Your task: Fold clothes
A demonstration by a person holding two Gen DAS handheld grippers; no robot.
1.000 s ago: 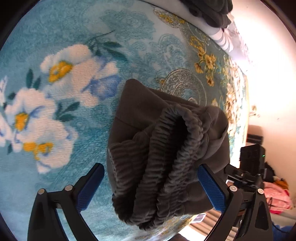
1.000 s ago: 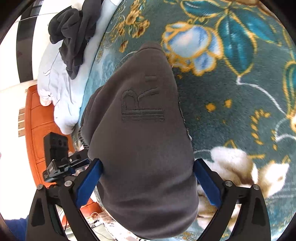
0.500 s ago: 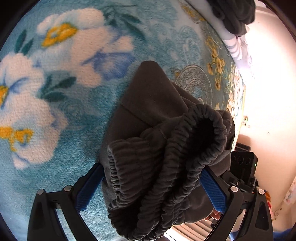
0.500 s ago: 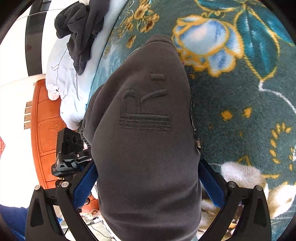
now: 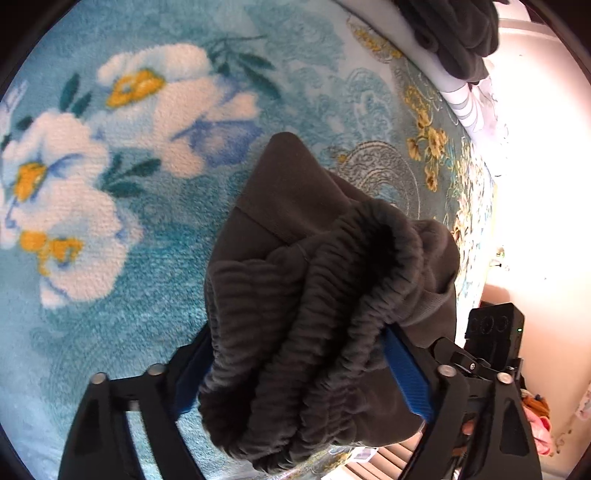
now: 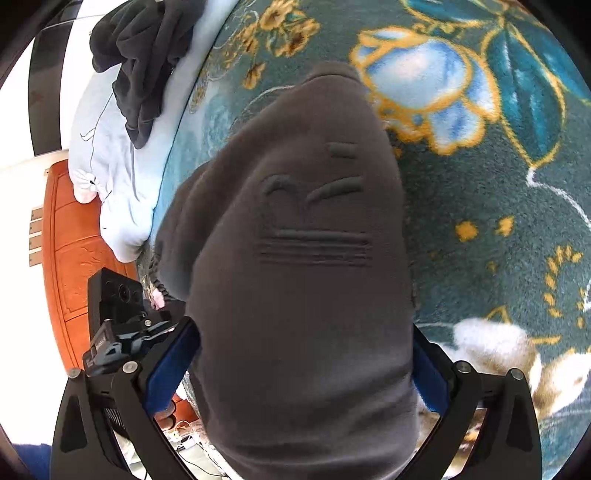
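A folded dark grey garment point(image 5: 314, 240) lies on a teal floral blanket point(image 5: 147, 295). Its gathered elastic band faces the left wrist camera. My left gripper point(image 5: 299, 376) straddles that banded end; its jaws are closing and both blue pads point(image 5: 406, 373) touch the cloth, which bulges over them. In the right wrist view the same garment point(image 6: 295, 258) shows an embossed logo. My right gripper point(image 6: 306, 369) stands wide around this end, fabric draped over its pads. Each gripper appears in the other's view, the right one point(image 5: 491, 339) and the left one point(image 6: 110, 332).
A pile of dark clothes point(image 6: 144, 55) lies on white bedding point(image 6: 110, 166) at the blanket's far edge, also seen as dark clothes point(image 5: 454, 33). An orange wooden panel point(image 6: 70, 258) stands beyond. The bed edge is right beside both grippers.
The left gripper's fingers have drawn inward onto the banded end of the garment. Both cameras have edged closer to the garment, which fills more of each view. The right jaws keep their width.
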